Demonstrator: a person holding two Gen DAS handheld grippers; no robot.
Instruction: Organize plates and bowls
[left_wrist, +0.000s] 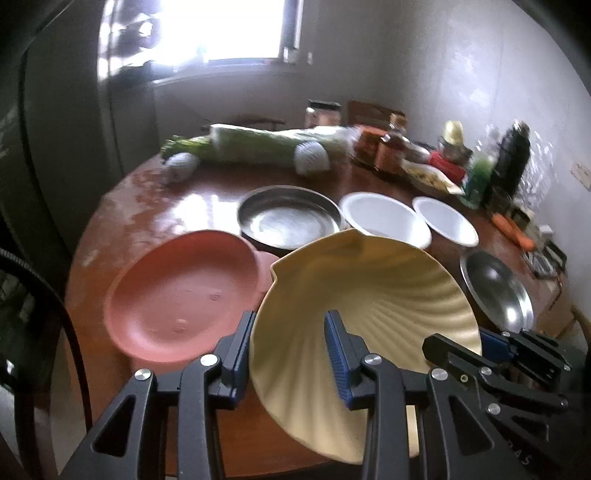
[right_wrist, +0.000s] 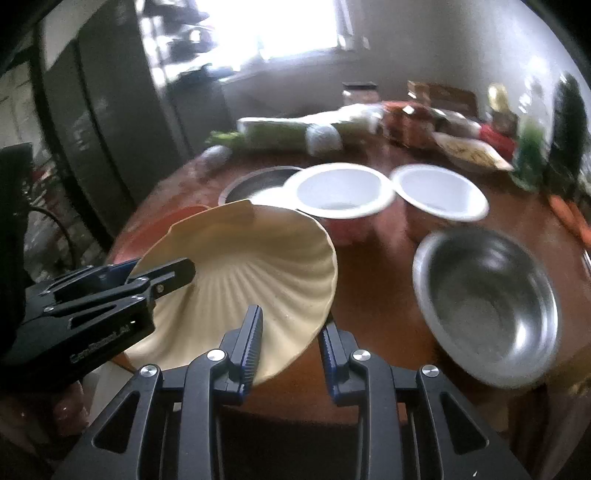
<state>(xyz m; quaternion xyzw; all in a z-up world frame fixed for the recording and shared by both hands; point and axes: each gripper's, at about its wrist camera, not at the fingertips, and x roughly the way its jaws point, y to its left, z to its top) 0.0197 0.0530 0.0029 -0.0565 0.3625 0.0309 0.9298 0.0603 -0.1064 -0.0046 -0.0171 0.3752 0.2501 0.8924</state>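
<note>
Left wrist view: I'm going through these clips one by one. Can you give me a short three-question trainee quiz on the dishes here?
1. True or false: the yellow shell plate lies flat on the table.
2. How many white bowls stand behind the yellow shell plate?
3. In the left wrist view, what lies just left of the yellow shell plate? A) a blue mug B) a pink plate C) a glass jug

Key
1. False: it is lifted and tilted, with its rim between the fingers of the left gripper and the right gripper.
2. Two.
3. B.
</note>
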